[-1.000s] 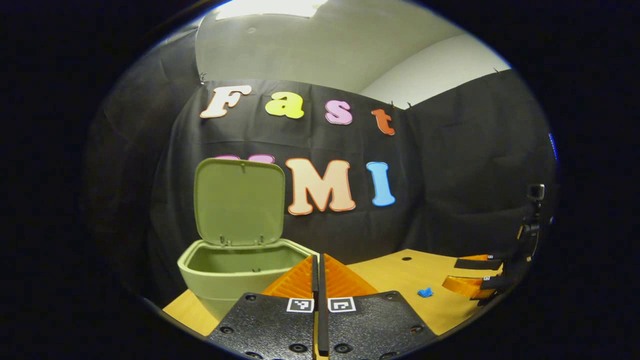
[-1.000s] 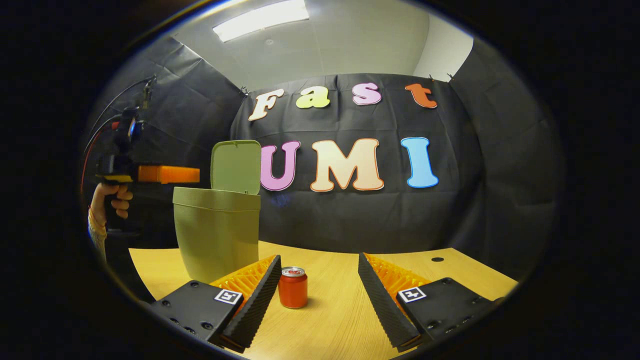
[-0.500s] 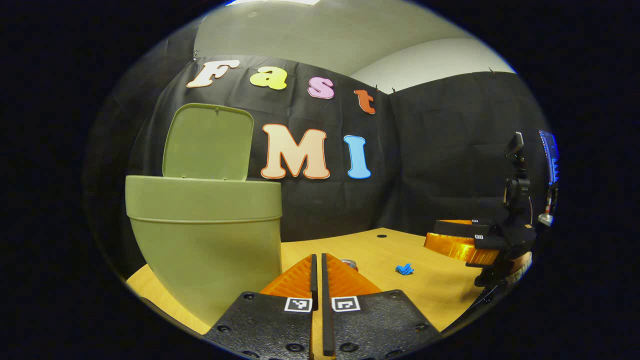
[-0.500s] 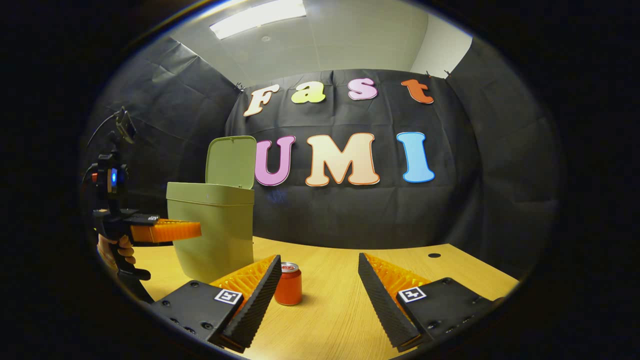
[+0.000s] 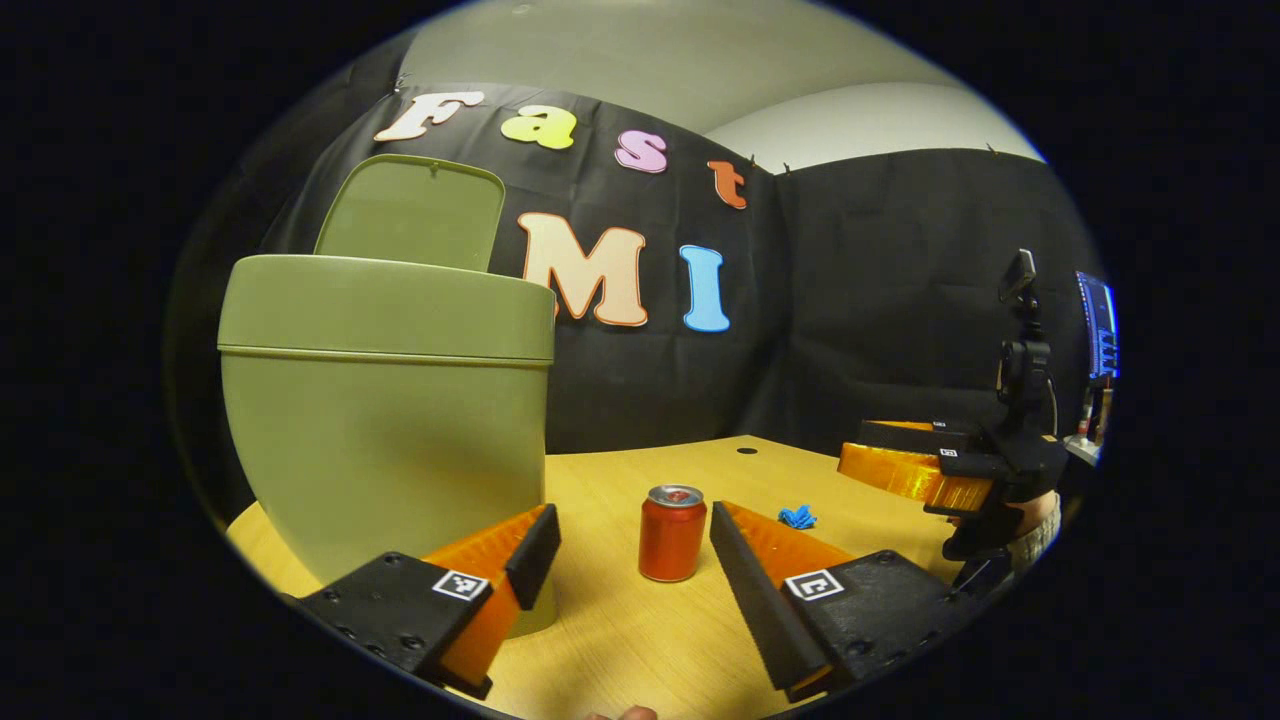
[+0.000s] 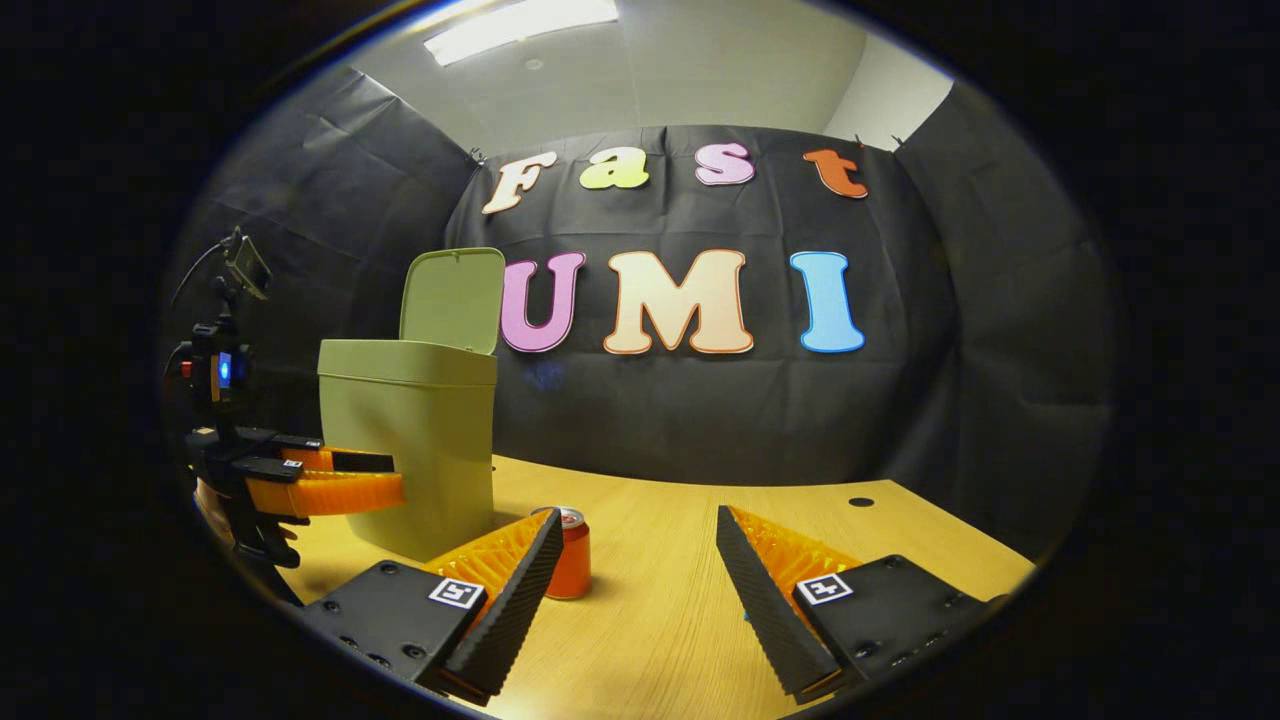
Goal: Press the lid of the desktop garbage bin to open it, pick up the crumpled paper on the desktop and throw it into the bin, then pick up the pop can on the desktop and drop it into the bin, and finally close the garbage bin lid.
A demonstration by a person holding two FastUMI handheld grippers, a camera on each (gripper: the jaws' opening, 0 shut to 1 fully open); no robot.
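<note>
Presently, the pop can is seen standing upright on the worktop, just beside the green bin and framed between the spread fingers of the left gripper, which has not yet closed on it. The bin's lid is found raised, so the opening is ready to receive the can. No crumpled paper is observed on the worktop; a small blue scrap lies behind the can, and its nature cannot be settled at this range.

The step in hand is judged to be the grasp of the can. It is advised that the fingers be carried forward until the can sits well between the pads, centred at mid-height, before they are closed, so that the can is not tipped or pushed toward the bin wall.

Clearance is tight on the near-bin side, where one finger lies close to the bin's base. Open worktop is available on the other side. The right gripper is held spread and empty, near the can, and should be kept apart during the lift.
</note>
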